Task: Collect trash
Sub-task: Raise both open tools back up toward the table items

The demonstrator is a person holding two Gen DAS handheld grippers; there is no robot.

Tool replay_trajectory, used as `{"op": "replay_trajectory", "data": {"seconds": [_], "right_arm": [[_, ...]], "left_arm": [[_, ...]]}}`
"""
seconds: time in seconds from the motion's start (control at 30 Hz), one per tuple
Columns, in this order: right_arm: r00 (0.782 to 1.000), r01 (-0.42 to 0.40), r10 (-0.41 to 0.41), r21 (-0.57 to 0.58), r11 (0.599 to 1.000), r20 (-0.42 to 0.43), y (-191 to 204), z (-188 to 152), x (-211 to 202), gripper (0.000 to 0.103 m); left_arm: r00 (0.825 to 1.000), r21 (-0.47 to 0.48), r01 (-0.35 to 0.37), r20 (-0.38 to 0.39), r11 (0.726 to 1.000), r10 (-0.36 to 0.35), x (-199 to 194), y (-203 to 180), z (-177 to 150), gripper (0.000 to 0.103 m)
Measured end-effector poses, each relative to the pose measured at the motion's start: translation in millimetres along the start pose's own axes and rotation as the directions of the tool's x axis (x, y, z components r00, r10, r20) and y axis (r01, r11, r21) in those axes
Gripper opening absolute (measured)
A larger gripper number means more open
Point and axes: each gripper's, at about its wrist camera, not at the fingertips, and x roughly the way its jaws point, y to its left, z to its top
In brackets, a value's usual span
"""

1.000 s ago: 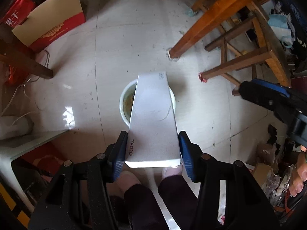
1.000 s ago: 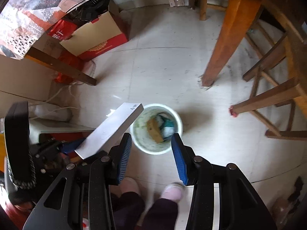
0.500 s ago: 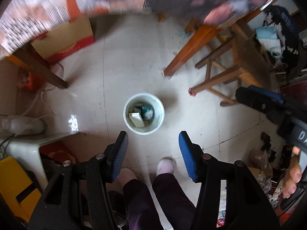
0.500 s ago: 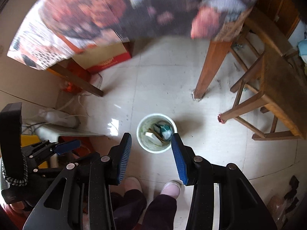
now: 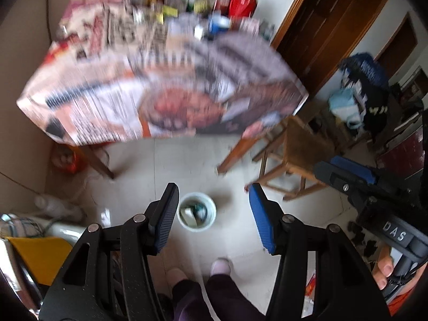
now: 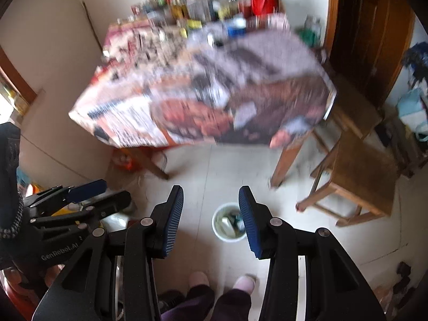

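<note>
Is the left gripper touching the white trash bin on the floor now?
Apart. In the left wrist view the left gripper is open and empty, and the white trash bin stands on the floor far below it.

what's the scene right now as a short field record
left hand-held gripper: open, empty
right hand-held gripper: open, empty
trash bin: white, on the floor, upright, holding trash
table: covered with printed paper, bottles and jars along its far side, blurred
stool: wooden, right of the table
person's feet: near the bin, pink slippers
floor: pale tiles
</note>
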Motion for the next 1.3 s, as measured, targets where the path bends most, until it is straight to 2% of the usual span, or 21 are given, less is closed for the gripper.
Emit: {"op": "replay_trajectory", "data": {"seconds": [0.1, 0.23, 0.33, 0.4, 0.53, 0.6, 0.63, 0.67, 0.7, 0.73, 0.77, 0.83, 0.87, 0.93, 1.03, 1.3], "right_arm": [[0.997, 0.013, -0.013, -0.001, 1.000, 0.081, 19, 10, -43, 0.039], [0.981, 0.028, -0.027, -0.003, 1.000, 0.192, 41, 17, -96, 0.039], [0.959, 0.044, -0.041, -0.004, 0.999, 0.280, 58, 20, -132, 0.039], [0.941, 0.058, -0.054, -0.003, 0.998, 0.335, 68, 20, -154, 0.040], [0.900, 0.085, -0.074, -0.006, 0.996, 0.430, 82, 21, -184, 0.052], [0.871, 0.099, -0.085, -0.004, 0.995, 0.484, 89, 20, -198, 0.055], [0.860, 0.105, -0.089, -0.004, 0.994, 0.503, 91, 19, -204, 0.061], [0.848, 0.110, -0.093, -0.003, 0.994, 0.521, 93, 19, -210, 0.064], [0.838, 0.115, -0.096, -0.002, 0.993, 0.537, 96, 18, -214, 0.072], [0.829, 0.119, -0.098, -0.003, 0.993, 0.550, 97, 17, -217, 0.081], [0.818, 0.129, -0.104, -0.005, 0.992, 0.566, 98, 18, -219, 0.084], [0.803, 0.153, -0.122, -0.003, 0.988, 0.583, 100, 18, -220, 0.094], [0.798, 0.167, -0.138, 0.006, 0.986, 0.586, 99, 20, -216, 0.094], [0.804, 0.166, -0.142, 0.013, 0.986, 0.578, 98, 24, -213, 0.095], [0.827, 0.134, -0.118, 0.012, 0.991, 0.550, 89, 34, -200, 0.095], [0.838, 0.125, -0.110, 0.008, 0.992, 0.534, 57, 75, -173, 0.095]], "left_arm": [[0.996, 0.024, -0.001, 0.093, 1.000, -0.001, -53, -5, 14, 0.054], [0.977, 0.070, -0.005, 0.213, 0.998, -0.010, -118, -11, 24, 0.054], [0.960, 0.102, -0.006, 0.280, 0.995, -0.023, -156, -9, 26, 0.054], [0.945, 0.119, -0.014, 0.326, 0.993, -0.025, -178, -10, 26, 0.060], [0.916, 0.141, -0.010, 0.398, 0.990, -0.047, -211, -6, 22, 0.065], [0.898, 0.143, -0.027, 0.439, 0.989, -0.039, -226, -3, 21, 0.072], [0.889, 0.144, -0.036, 0.457, 0.989, -0.034, -231, -2, 21, 0.075], [0.880, 0.145, -0.043, 0.474, 0.989, -0.031, -236, -1, 21, 0.084], [0.872, 0.142, -0.050, 0.489, 0.989, -0.026, -239, 0, 21, 0.095], [0.867, 0.138, -0.056, 0.498, 0.989, -0.020, -240, 1, 20, 0.099], [0.859, 0.129, -0.065, 0.512, 0.990, -0.011, -240, 2, 20, 0.101], [0.853, 0.118, -0.075, 0.522, 0.990, 0.002, -238, 5, 22, 0.101], [0.859, 0.115, -0.076, 0.513, 0.990, 0.007, -234, 6, 26, 0.101], [0.867, 0.105, -0.077, 0.498, 0.991, 0.015, -226, 7, 31, 0.101], [0.874, 0.103, -0.085, 0.486, 0.991, 0.024, -217, 5, 39, 0.101], [0.873, 0.095, -0.124, 0.483, 0.988, 0.063, -175, -13, 92, 0.101]]}}
